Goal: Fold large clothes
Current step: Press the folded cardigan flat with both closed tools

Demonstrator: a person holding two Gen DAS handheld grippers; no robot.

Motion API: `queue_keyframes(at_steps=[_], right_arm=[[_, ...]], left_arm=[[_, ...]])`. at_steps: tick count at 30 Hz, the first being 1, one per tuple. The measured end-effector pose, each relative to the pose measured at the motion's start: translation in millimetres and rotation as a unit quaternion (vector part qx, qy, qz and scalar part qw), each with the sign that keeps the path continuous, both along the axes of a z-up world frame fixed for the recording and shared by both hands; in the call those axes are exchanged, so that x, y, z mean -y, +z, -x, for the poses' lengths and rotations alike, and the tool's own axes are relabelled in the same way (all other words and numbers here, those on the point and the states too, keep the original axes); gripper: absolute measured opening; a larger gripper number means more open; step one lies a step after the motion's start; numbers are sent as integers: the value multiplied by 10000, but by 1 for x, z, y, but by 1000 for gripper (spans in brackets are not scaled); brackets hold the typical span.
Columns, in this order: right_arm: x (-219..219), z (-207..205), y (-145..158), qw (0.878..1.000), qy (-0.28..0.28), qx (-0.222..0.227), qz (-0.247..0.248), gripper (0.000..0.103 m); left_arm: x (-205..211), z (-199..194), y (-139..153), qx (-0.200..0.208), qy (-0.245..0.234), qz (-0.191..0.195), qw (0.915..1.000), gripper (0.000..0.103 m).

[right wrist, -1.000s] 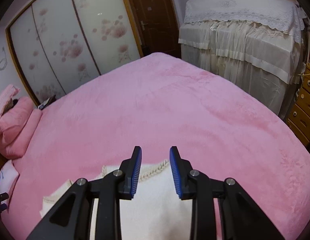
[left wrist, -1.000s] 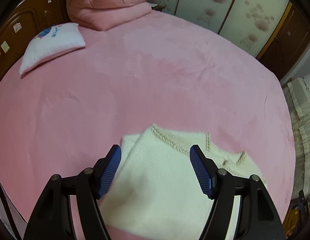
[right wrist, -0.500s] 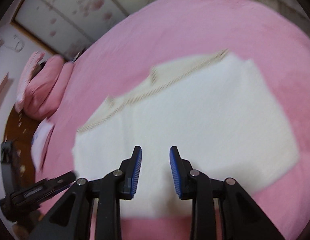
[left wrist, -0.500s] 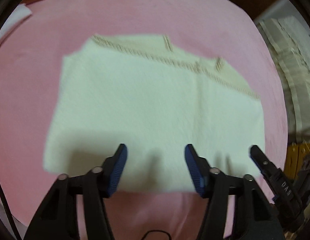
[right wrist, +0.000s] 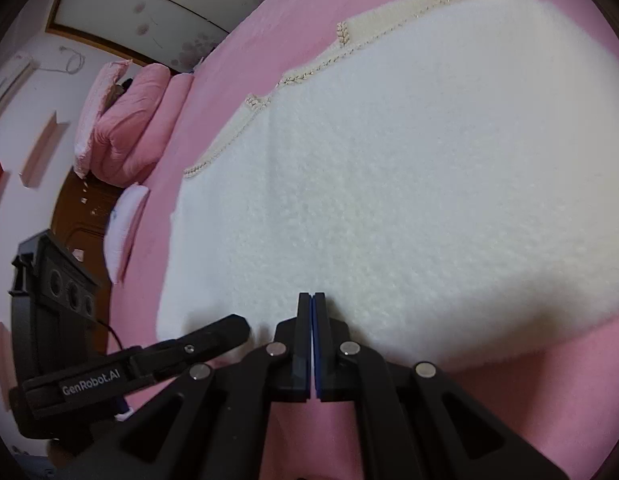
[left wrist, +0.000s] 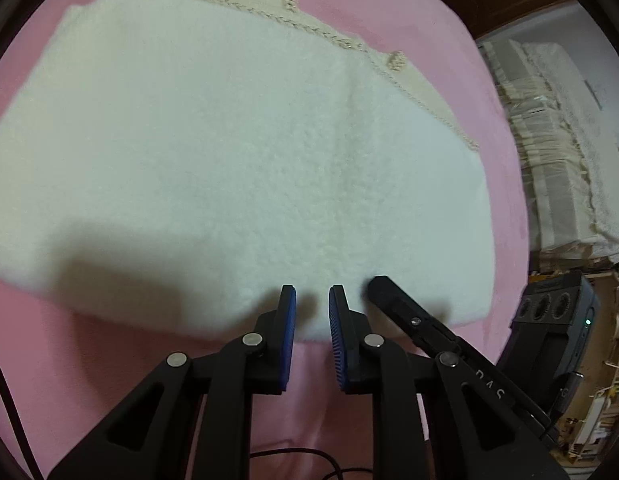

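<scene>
A cream fleece garment (left wrist: 229,140) with a braided trim lies folded flat on the pink bed (left wrist: 89,360). My left gripper (left wrist: 312,294) hovers over its near edge, jaws closing, with a narrow gap through which white cloth shows; the pads do not visibly press it. Just to its right, one of the right gripper's fingers (left wrist: 389,288) rests on the same edge. In the right wrist view the garment (right wrist: 409,180) fills the frame and my right gripper (right wrist: 311,296) is shut at that edge, pads together, no cloth seen between them. One of the left gripper's fingers (right wrist: 233,326) reaches in from the left.
A folded pink quilt (right wrist: 125,128) and a white pillow (right wrist: 125,228) lie by the wooden headboard (right wrist: 77,216). Furniture under a lace cover (left wrist: 557,140) stands beyond the bed's right side. A black cable (left wrist: 301,456) trails on the bed near me.
Both grippers dropped and tipped down from over the bed to the garment's near edge. The left jaws narrowed from wide to a small gap; the right jaws came together.
</scene>
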State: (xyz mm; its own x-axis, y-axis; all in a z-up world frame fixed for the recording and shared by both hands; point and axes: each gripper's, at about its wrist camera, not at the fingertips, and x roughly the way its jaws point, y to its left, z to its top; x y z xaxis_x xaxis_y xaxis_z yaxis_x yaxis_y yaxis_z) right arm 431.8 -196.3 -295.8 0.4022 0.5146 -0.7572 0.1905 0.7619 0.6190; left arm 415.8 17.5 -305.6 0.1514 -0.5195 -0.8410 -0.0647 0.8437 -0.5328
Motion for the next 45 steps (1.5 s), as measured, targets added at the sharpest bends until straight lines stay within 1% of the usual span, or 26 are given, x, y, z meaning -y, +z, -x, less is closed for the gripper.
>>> queue_keyframes(at_steps=[1, 5, 8, 9, 10, 13, 15, 17, 20, 22, 23, 24, 25, 26, 27, 28, 29, 31, 33, 34, 36, 38, 39, 41, 43, 45], right_arm=[[-1, -1, -2, 10000, 55, 22, 32, 0], [-3, -4, -15, 9997, 179, -21, 177, 0], [1, -6, -26, 9998, 178, -86, 23, 0], [2, -6, -27, 9997, 229, -77, -27, 0], [3, -8, -27, 9993, 368, -73, -8, 0], [18, -12, -20, 9951, 869, -122, 463, 0], [47, -6, -13, 9924, 904, -97, 835, 0], [80, 6, -5, 9890, 731, -79, 1285, 0], [140, 31, 10, 9732, 135, -36, 2294, 0], [166, 44, 17, 9575, -303, -128, 2864, 0], [180, 51, 21, 9553, -553, -129, 2901, 0], [189, 56, 23, 9430, -895, -262, 3195, 0], [197, 60, 23, 9187, -1196, -525, 3727, 0], [203, 62, 21, 9100, -1262, -657, 3895, 0], [210, 66, 20, 9090, -1385, -702, 3867, 1], [216, 72, 23, 9132, -1611, -683, 3680, 1], [219, 79, 29, 9220, -1825, -579, 3366, 1], [212, 85, 42, 9342, -1873, -282, 3023, 1], [188, 86, 60, 9487, -1617, 141, 2714, 1], [171, 82, 64, 9596, -1435, 314, 2398, 1], [136, 73, 61, 9831, -1014, 598, 1404, 1], [88, 59, 47, 9952, -471, 709, 487, 1], [68, 51, 41, 9971, -186, 667, 317, 1], [27, 35, 29, 9973, 401, 533, 303, 1], [3, 25, 22, 9963, 649, 482, 285, 1], [-12, 17, 16, 9963, 733, 426, 107, 1]], left_arm=[[2, 0, -4, 17, -15, 28, 10000, 15], [15, -7, -27, -48, -63, -245, 9997, 15], [18, -7, -38, 1, -60, -420, 9991, 15], [18, -9, -41, 35, -33, -452, 9990, 13], [14, -8, -43, 43, 35, -439, 9990, 7], [-9, -7, -52, -101, 443, -212, 9987, 1], [-35, -5, -55, -184, 737, -168, 9970, 1], [-59, -2, -55, -208, 1006, -235, 9944, 1], [-108, 2, -57, -541, 1716, -577, 9820, 1], [-140, 6, -59, -734, 2297, -534, 9690, 1], [-149, 7, -59, -739, 2449, -505, 9654, 1], [-156, 7, -58, -723, 2560, -531, 9625, 1], [-160, 8, -57, -680, 2648, -588, 9601, 1], [-161, 7, -55, -623, 2660, -653, 9597, 1], [-159, 7, -54, -562, 2612, -744, 9608, 1], [-154, 7, -52, -516, 2541, -871, 9619, 1], [-149, 8, -49, -481, 2462, -969, 9632, 1], [-129, 10, -37, -429, 2121, -1160, 9694, 2], [-105, 16, -29, -381, 1771, -1075, 9776, 2], [-89, 19, -26, -378, 1591, -928, 9822, 2], [-60, 23, -21, -331, 1240, -696, 9893, 2], [-28, 25, -17, -172, 808, -624, 9946, 2], [-12, 23, -15, -71, 603, -586, 9964, 2], [10, 19, -14, 33, 277, -434, 9987, 2], [23, 15, -19, -8, 80, -177, 9998, 2], [29, 11, -25, -113, -45, -148, 9998, 2]])
